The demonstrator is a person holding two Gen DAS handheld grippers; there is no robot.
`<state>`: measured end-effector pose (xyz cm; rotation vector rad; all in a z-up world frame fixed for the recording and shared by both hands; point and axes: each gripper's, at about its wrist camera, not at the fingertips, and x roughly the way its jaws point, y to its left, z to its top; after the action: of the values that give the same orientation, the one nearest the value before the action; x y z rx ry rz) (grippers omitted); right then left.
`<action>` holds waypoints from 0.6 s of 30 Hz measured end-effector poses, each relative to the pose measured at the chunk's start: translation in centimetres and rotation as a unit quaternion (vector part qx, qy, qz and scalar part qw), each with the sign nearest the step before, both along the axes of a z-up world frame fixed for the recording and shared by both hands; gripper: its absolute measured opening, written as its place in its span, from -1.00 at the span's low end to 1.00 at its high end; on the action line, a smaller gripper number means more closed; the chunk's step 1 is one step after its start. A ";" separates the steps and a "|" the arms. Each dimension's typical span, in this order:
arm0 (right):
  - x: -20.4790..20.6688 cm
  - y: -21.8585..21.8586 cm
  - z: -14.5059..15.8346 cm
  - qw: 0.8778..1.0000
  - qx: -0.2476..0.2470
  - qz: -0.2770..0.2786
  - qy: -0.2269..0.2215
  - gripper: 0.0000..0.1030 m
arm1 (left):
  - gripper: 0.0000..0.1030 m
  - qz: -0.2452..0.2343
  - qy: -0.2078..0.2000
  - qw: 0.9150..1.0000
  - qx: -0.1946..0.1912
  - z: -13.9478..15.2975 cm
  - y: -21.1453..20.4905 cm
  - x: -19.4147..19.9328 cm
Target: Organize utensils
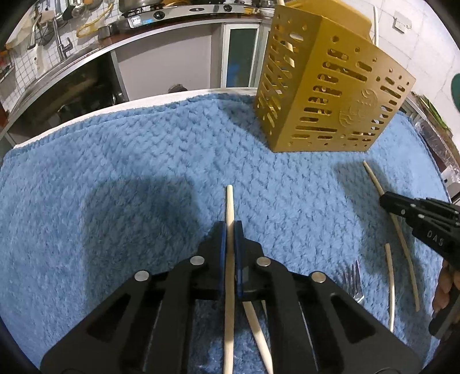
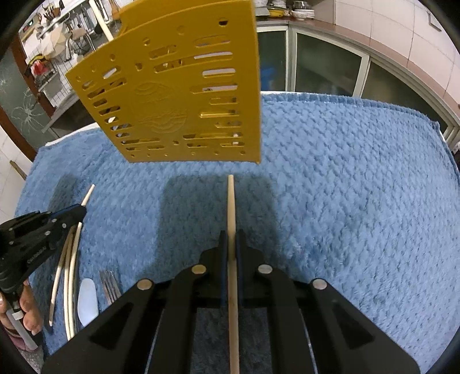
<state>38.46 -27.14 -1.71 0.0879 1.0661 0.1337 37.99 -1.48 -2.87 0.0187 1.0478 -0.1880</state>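
Note:
My left gripper (image 1: 230,227) is shut on a pale wooden chopstick (image 1: 230,201) that runs forward between its blue pads, low over the blue towel (image 1: 129,172). My right gripper (image 2: 231,236) is shut on another chopstick (image 2: 231,198), whose tip points at the perforated yellow utensil holder (image 2: 178,95). The holder (image 1: 330,95) stands upright at the far side of the towel, with chopsticks (image 1: 375,26) sticking out of its top. The left wrist view shows the right gripper (image 1: 385,198) at the right edge, with its chopstick (image 1: 373,178).
Loose chopsticks (image 1: 389,287) and a fork (image 1: 353,282) lie on the towel between the two grippers. A white spoon (image 2: 87,299) lies beside the fork (image 2: 110,284). Kitchen counter, sink and stove (image 1: 161,14) are behind the table.

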 end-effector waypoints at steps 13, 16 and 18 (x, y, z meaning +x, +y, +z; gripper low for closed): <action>-2.6 -2.0 2.2 0.996 0.050 -0.008 -0.076 -0.89 | -0.93 0.035 -0.053 0.996 -0.059 2.7 1.9 -1.7; -3.4 -2.7 3.2 0.993 0.059 -0.012 -0.105 -0.89 | -0.93 0.040 -0.076 0.994 -0.070 4.3 1.9 -2.3; -3.9 -3.2 4.2 0.989 0.071 -0.015 -0.130 -0.89 | -0.93 0.040 -0.097 0.991 -0.079 5.4 1.8 -2.5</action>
<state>34.55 -30.35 2.46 0.2099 0.7937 0.1897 35.53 0.33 2.53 -0.1453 0.8358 -0.1910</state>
